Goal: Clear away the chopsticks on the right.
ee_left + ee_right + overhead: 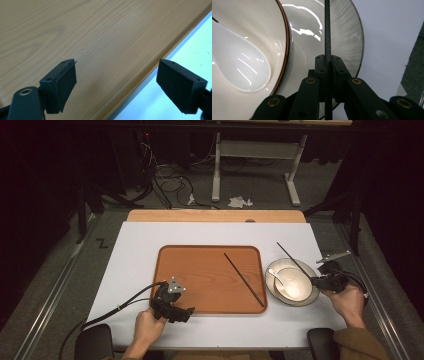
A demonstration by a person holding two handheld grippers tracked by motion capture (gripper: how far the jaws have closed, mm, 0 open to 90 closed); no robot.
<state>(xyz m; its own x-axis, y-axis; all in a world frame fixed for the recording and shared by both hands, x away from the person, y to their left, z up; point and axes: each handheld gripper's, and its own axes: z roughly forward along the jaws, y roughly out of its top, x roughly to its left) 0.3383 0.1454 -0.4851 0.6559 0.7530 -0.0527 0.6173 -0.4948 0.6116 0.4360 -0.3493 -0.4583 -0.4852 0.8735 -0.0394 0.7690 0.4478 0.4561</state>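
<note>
Over the pale ceramic bowl [249, 30], right gripper [327, 65] pinched a thin, stiff, slippery black chopstick [327, 30] near its end; likely pivot-prone.

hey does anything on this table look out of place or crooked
Yes, the pair of chopsticks is split. One chopstick lies slanted across the wooden tray, alone. The other chopstick is clamped in the right gripper over the bowl and plate. Nothing looks spilled or broken.
</note>
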